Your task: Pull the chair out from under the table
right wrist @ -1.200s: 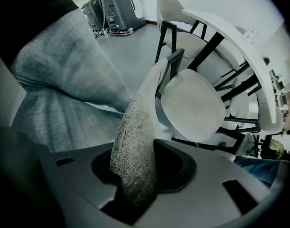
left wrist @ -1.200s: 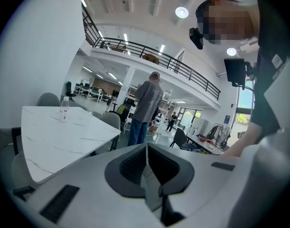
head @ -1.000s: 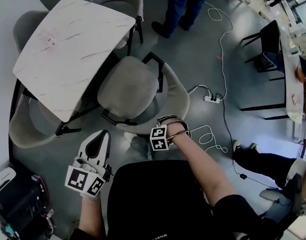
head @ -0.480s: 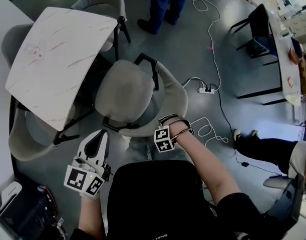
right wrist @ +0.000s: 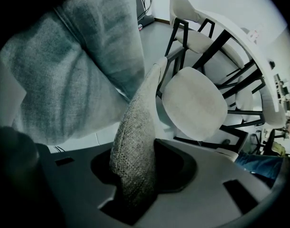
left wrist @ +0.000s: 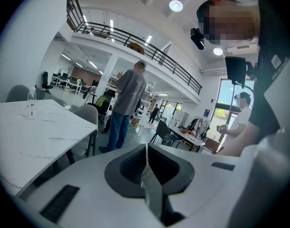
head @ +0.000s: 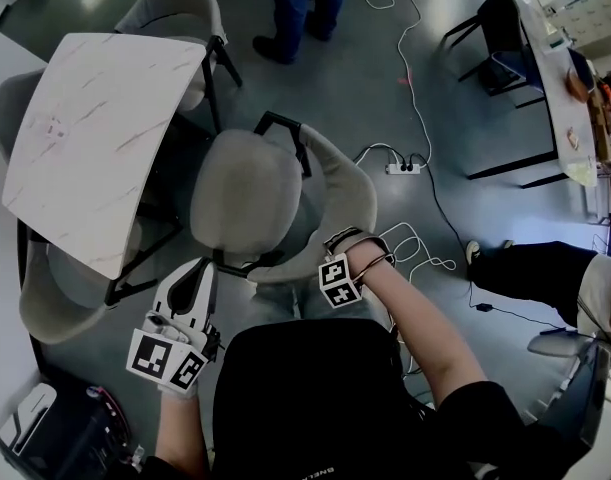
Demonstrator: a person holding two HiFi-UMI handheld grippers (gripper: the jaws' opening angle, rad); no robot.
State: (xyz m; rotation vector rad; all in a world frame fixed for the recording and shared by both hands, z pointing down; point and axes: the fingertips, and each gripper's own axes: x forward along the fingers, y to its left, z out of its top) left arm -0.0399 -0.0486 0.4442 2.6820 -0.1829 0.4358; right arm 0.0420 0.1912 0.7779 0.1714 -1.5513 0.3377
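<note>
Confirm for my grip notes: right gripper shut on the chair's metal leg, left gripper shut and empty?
No: the right gripper view shows the right gripper shut on the chair's fabric backrest, not a leg. The left gripper is shut and empty, yes.

chair (right wrist: 133, 141): coarse woven cloth, matt | table (head: 95, 138): smooth marble-look top | floor (head: 385, 88): glossy grey
</note>
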